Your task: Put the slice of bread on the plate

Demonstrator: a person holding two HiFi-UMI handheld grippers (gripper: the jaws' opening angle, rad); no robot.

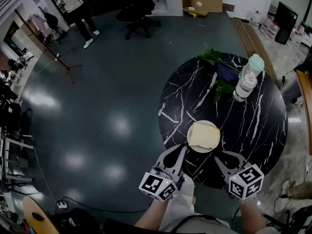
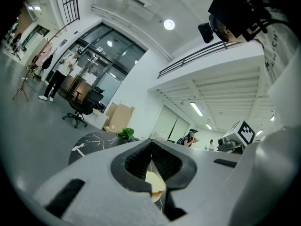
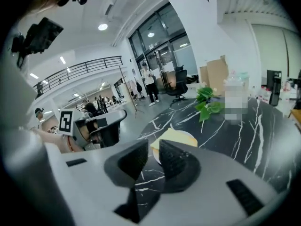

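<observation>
Pale bread slice (image 1: 204,135) laid on a white round plate (image 1: 202,150) near the near edge of a round black veined table (image 1: 263,130).
Only overhead is the slice shown lying flat, just beyond both tips. In their own views, the left hand-held gripper (image 2: 151,147) is seen clenched and empty; the right hand-held gripper (image 3: 150,157) is seen parted, nothing held.

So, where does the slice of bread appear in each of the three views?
Head view: the slice of bread lies on the plate, right of centre.
Left gripper view: low centre, only a small pale wedge shows.
Right gripper view: centre, on the plate.
Shared landmark: the green leaves beyond the plate.
</observation>
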